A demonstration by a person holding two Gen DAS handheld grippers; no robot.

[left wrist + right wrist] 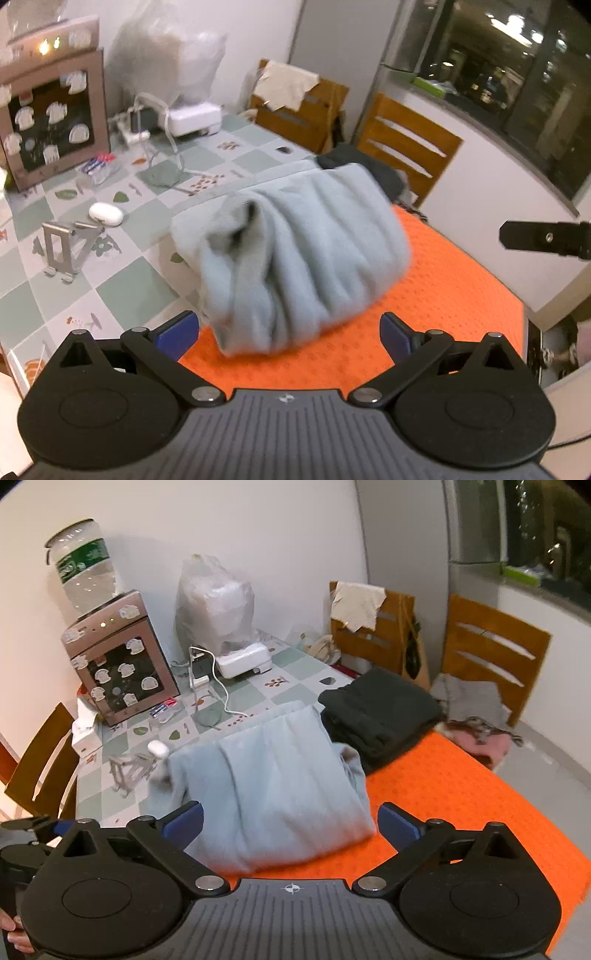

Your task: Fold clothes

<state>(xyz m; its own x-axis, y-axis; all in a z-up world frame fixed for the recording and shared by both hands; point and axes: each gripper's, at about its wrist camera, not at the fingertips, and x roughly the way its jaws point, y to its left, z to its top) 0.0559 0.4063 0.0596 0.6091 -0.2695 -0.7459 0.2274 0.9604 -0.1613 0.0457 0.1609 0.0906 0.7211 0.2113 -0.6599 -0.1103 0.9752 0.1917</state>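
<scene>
One clear plastic bag (216,605) of pale, blurred contents.

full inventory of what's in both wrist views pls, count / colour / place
light blue garment: 1, pale blue, folded bundle, partly on the mat
orange mat: 1, orange, near right part of the table
dark folded clothes: 1 stack, black, behind the blue garment
tablecloth: 1, green and white checks, on the table
water dispenser: 1, brownish with stickers, far left, bottle on top
plastic bag: 1, clear, by the wall
white box: 1, white, in front of the bag
earbud case: 1, white, left of the garment
metal stand: 1, grey, near the case
chairs: 3, wooden, two far side, one left
grey cloth: 1, on the right chair
left gripper: open, empty
right gripper: open, empty
</scene>
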